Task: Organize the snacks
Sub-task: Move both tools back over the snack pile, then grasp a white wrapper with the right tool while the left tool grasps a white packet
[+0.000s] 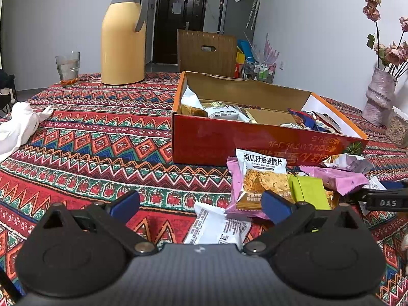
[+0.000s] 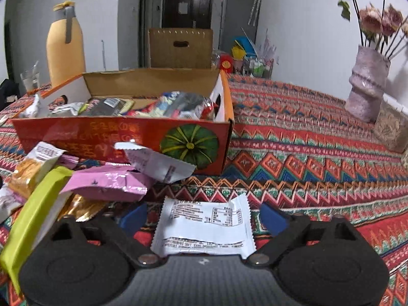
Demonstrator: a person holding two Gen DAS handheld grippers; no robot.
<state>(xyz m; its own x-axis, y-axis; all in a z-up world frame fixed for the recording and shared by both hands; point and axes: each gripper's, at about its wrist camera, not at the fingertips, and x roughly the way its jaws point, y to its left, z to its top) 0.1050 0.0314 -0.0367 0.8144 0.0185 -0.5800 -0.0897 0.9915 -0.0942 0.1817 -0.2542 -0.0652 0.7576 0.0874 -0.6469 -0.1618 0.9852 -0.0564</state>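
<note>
An open orange cardboard box (image 1: 204, 140) (image 2: 76, 132) holds several snack packets. In front of it lies a loose pile: an oat-crisp packet (image 1: 260, 176), pink packets (image 1: 339, 178) (image 2: 109, 183), a green packet (image 1: 311, 191) (image 2: 33, 211) and white packets. My left gripper (image 1: 201, 204) is open low over the cloth, with a white packet (image 1: 216, 227) lying between its fingers. My right gripper (image 2: 204, 215) is open around another white packet (image 2: 204, 224) lying flat on the cloth. The right gripper's tip shows at the edge of the left wrist view (image 1: 385, 201).
A yellow thermos (image 1: 123, 35) and a glass (image 1: 67, 68) stand at the back left. A white cloth (image 1: 17, 127) lies at the left. A vase with flowers (image 2: 367, 86) stands at the right on the patterned tablecloth (image 2: 318, 153). A chair (image 1: 206, 51) is behind the table.
</note>
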